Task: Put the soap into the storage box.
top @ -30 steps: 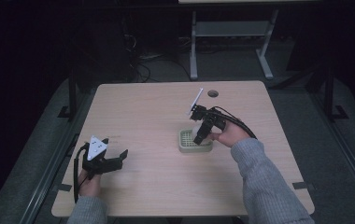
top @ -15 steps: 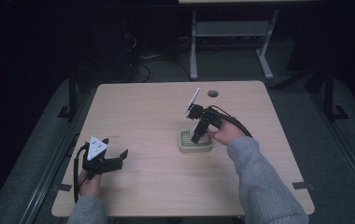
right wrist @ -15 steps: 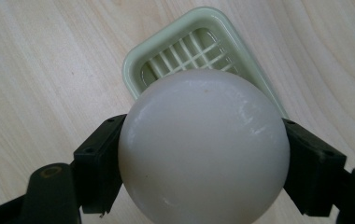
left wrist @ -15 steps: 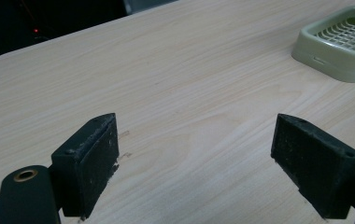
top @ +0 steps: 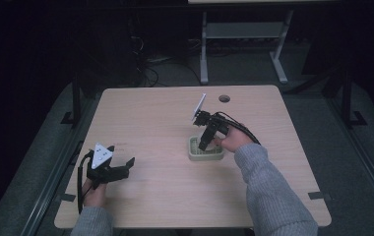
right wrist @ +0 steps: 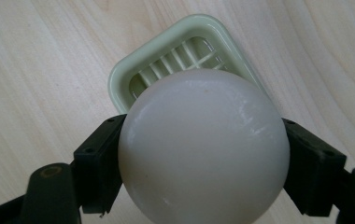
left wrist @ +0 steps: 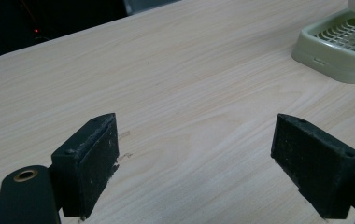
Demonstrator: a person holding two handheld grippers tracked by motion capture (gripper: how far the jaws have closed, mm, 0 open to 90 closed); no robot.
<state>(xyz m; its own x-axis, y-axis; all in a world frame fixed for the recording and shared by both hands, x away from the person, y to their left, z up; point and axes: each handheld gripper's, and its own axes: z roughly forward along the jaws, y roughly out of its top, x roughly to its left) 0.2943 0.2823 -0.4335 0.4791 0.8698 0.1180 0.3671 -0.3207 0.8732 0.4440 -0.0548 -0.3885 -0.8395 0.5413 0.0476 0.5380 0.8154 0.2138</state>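
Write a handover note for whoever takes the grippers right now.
Right gripper: shut on the white ball, held above the pale green slatted tray.
Left gripper: open, holding nothing, low over the bare table on the near left side, well apart from the tray.
Done: ball picked up and brought over the tray.
Left, probably: lower the ball into the tray and release.

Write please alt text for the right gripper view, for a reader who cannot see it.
A smooth white ball is clamped between the right gripper's two black jaws, directly above a pale green slotted plastic tray. The tray sits on a light wooden table.
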